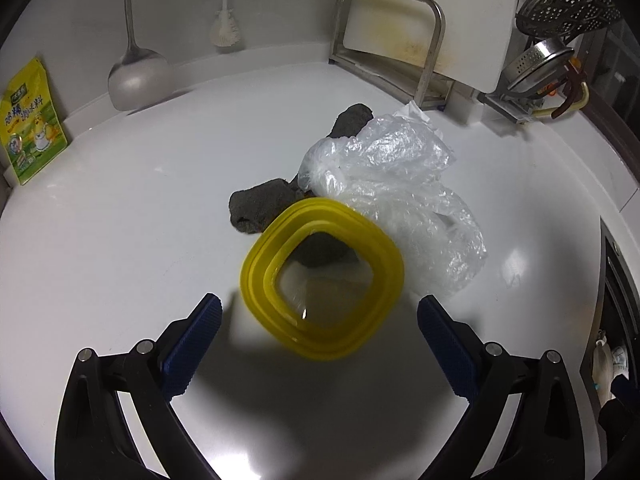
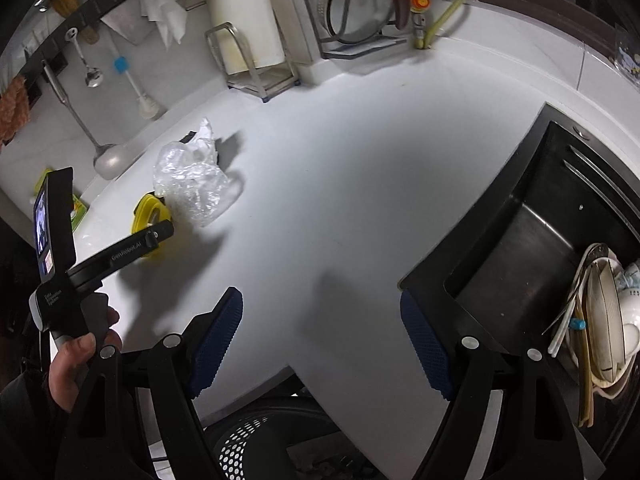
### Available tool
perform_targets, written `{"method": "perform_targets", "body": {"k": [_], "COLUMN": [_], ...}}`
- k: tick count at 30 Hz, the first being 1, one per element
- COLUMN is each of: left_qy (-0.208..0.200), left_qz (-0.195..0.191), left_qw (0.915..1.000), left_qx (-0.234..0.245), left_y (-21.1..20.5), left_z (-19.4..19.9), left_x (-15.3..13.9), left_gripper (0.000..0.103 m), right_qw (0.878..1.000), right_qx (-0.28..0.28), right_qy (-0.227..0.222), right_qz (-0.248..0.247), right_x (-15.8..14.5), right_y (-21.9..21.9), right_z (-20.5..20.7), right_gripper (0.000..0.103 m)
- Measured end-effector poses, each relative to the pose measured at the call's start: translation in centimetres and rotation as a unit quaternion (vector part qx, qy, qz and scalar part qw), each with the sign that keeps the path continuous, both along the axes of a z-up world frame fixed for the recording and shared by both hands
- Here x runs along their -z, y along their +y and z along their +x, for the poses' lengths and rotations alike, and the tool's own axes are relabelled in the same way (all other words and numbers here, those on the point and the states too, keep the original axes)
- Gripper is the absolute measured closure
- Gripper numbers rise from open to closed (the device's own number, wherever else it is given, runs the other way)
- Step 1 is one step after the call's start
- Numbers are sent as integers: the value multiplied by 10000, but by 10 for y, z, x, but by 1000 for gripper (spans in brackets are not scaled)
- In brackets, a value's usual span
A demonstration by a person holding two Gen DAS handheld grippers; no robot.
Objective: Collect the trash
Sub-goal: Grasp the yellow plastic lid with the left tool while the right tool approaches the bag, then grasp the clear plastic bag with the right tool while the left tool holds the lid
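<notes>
Above the yellow lid (image 1: pixel 322 278) — left hand-held gripper (image 1: pixel 320 334) angled down, spread

My left gripper (image 1: pixel 320 320) has two black plastic arms, each pierced by a long slot and pinned with round silver screws at the joints. Its fingers (image 1: pixel 192 344) carry dark blue pads with a fine ribbed, dotted texture. My right gripper (image 2: pixel 322 336) is built the same way: black slotted arms, silver screw heads, blue textured pads (image 2: pixel 218 340). Seen from the right wrist, the left gripper's body is a black bar printed with small white lettering, with a grey-and-black handle bearing more small white text, and a small lit screen mounted upright on a black plate. My left hand (image 2: pixel 78 360) comes out of a dark sleeve.
</notes>
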State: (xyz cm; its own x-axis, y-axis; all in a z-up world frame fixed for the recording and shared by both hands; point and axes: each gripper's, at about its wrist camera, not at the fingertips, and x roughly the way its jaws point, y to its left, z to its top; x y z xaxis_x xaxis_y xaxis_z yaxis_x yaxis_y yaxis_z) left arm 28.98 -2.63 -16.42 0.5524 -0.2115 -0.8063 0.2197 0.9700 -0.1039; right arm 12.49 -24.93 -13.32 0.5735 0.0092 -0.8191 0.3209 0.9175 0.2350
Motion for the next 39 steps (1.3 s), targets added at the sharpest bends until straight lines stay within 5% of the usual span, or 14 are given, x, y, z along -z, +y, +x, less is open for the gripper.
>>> {"method": "perform_targets", "body": {"k": [2, 5, 14, 24, 39], "left_qy": [-20, -33, -222, -442, -635], "left_qz": [-81, -133, -135, 279, 504], "left_qw": [10000, 9998, 9995, 9986, 9961], "left_qx": [35, 115, 173, 3, -347], "left_y": [0, -1, 19, 65, 118], "left_z": [5, 8, -2, -21, -32], "left_x": [-1, -2, -17, -33, -40], "left_gripper": [9, 27, 28, 28, 29], "right_qw": [10000, 10000, 9995, 9937, 9891], "right_qx": [28, 34, -279, -1041, -1166], "right_qy": [19, 15, -158, -359, -303], "right_qz": [-3, -21, -72, -186, -851], "right_x": [2, 2, -1, -7, 1], "right_y": [-1, 0, 20, 81, 126], "right_z": [2, 10, 53, 122, 204], "right_gripper": [25, 25, 25, 25, 25]}}
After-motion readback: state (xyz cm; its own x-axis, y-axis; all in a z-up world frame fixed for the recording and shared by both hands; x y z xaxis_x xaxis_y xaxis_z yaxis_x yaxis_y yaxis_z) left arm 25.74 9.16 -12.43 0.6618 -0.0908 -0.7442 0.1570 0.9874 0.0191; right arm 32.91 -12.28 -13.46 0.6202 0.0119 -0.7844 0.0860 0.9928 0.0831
